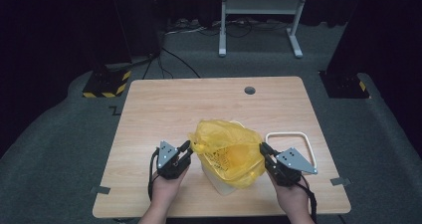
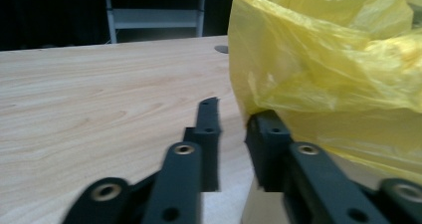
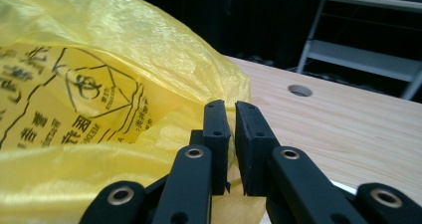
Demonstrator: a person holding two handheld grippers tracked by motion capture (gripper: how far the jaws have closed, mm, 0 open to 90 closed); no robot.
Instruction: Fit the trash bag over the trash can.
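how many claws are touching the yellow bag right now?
2. The left claw meets the bag at its left side; one of its fingers presses the plastic. The right claw sits at the bag's right edge, nearly closed; whether it pinches plastic is unclear.

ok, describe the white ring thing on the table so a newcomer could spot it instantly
Start at the wooden table and find the yellow plastic bag near its front edge. Just right of the bag, behind the right gripper, lies a white rounded-rectangle frame, flat on the wood. It is an open, empty outline, unlike the bulky bag.
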